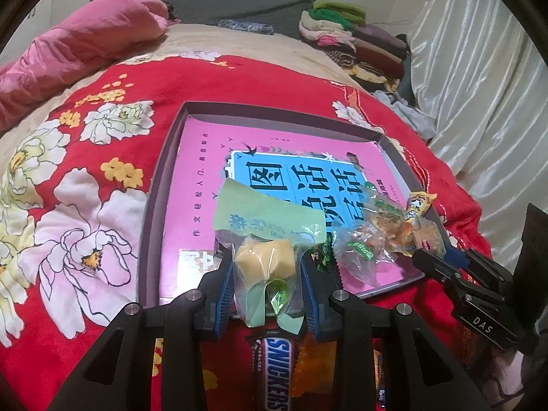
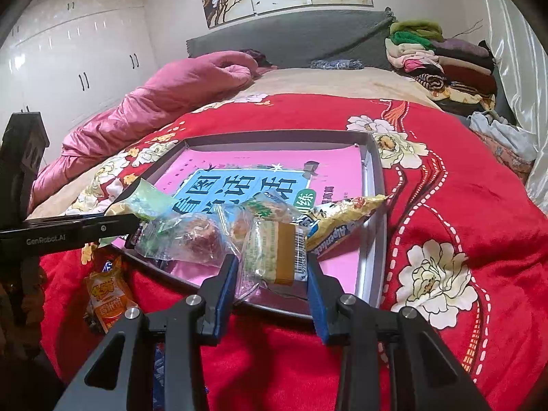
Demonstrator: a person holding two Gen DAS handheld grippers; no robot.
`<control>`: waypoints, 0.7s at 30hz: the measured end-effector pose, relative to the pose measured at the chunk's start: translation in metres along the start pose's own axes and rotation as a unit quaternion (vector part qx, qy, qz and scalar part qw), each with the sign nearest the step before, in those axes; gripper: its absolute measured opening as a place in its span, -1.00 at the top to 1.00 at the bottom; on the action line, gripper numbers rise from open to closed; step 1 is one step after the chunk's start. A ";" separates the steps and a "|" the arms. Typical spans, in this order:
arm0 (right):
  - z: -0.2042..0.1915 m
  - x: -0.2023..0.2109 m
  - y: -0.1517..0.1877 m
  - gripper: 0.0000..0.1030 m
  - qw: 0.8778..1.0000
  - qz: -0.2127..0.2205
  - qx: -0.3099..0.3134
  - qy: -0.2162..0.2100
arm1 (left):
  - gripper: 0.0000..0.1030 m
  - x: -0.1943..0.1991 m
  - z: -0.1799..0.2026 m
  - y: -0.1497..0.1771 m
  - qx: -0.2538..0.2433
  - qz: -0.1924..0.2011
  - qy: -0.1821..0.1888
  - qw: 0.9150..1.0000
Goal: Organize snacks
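Note:
My left gripper (image 1: 267,274) is shut on a green-wrapped pastry packet (image 1: 265,239) and holds it above the near edge of a grey tray (image 1: 161,178) with a pink book in it. My right gripper (image 2: 272,267) is shut on a clear cracker packet with a brown end (image 2: 274,250) over the tray's near edge (image 2: 373,239). Several wrapped snacks lie in the tray: a clear pastry packet (image 2: 191,236) and a yellow candy bag (image 2: 339,215). A Snickers bar (image 1: 277,373) lies on the blanket below my left gripper.
An orange snack packet (image 2: 108,301) lies on the red floral blanket (image 2: 462,212) left of the tray. A pink quilt (image 2: 164,102) lies at the back left, folded clothes (image 2: 441,65) at the back right. White curtains (image 1: 479,85) hang on the right.

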State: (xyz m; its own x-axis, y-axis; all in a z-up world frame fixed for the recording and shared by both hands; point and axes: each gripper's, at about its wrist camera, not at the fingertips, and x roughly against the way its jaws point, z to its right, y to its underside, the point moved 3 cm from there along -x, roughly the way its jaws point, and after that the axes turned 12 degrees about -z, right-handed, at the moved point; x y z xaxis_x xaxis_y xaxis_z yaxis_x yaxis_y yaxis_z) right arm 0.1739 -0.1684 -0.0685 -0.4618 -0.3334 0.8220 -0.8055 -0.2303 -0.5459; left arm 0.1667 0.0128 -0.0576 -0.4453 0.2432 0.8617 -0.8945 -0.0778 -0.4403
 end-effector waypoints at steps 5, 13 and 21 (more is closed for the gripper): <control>0.003 0.000 0.000 0.24 1.000 0.001 -0.006 0.008 | 0.30 -0.002 0.003 0.000 -0.004 -0.001 0.004 1.000; 0.010 0.002 0.000 0.23 1.000 0.003 -0.017 0.017 | 0.30 -0.004 0.006 -0.001 -0.007 -0.004 0.011 1.000; 0.013 0.004 0.000 0.23 0.999 0.005 -0.022 0.023 | 0.30 -0.006 0.008 -0.002 -0.010 -0.007 0.017 1.000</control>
State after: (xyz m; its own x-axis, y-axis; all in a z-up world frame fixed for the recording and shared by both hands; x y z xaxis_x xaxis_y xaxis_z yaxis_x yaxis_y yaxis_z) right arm 0.1776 -0.1816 -0.0674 -0.4859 -0.2939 0.8231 -0.8158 -0.1854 -0.5478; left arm 0.1712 0.0033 -0.0598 -0.4313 0.2759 0.8590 -0.8993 -0.0549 -0.4339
